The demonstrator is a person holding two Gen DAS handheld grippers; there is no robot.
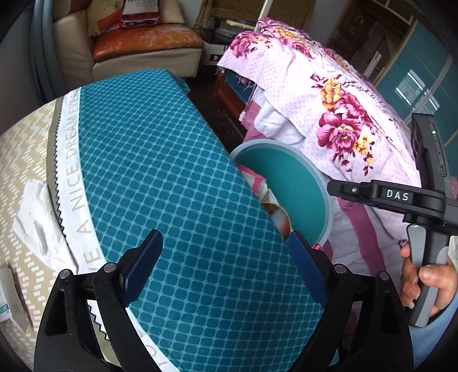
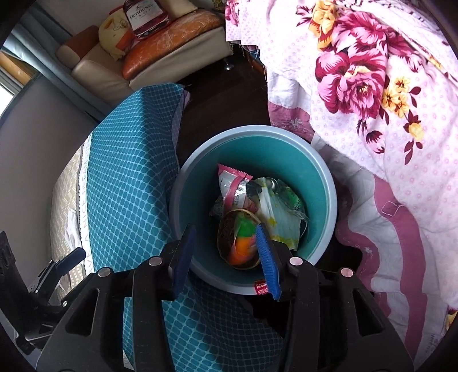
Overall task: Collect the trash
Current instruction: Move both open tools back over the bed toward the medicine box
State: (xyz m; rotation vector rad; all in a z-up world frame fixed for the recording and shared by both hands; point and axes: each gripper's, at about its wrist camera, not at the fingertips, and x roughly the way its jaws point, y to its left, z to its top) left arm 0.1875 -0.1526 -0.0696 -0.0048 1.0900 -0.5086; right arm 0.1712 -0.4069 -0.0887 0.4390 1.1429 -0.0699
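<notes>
The cloth [image 1: 177,177] is teal with a lighter lattice of small squares; its white band carries pale lettering. The bin [image 2: 320,183] is teal inside with a grey-blue rim. The quilt [image 2: 386,94] — pale pink, dotted — bears magenta and yellow flowers.

The white border strip [image 1: 77,174] of the teal grid-patterned cloth reads "A NICE DREAM EVER". The black handheld right gripper [image 1: 337,191] carries "DAS" in white letters. The red-labelled bottle-shaped item [image 2: 146,17] on the cream armchair reads "Hennessy".
</notes>
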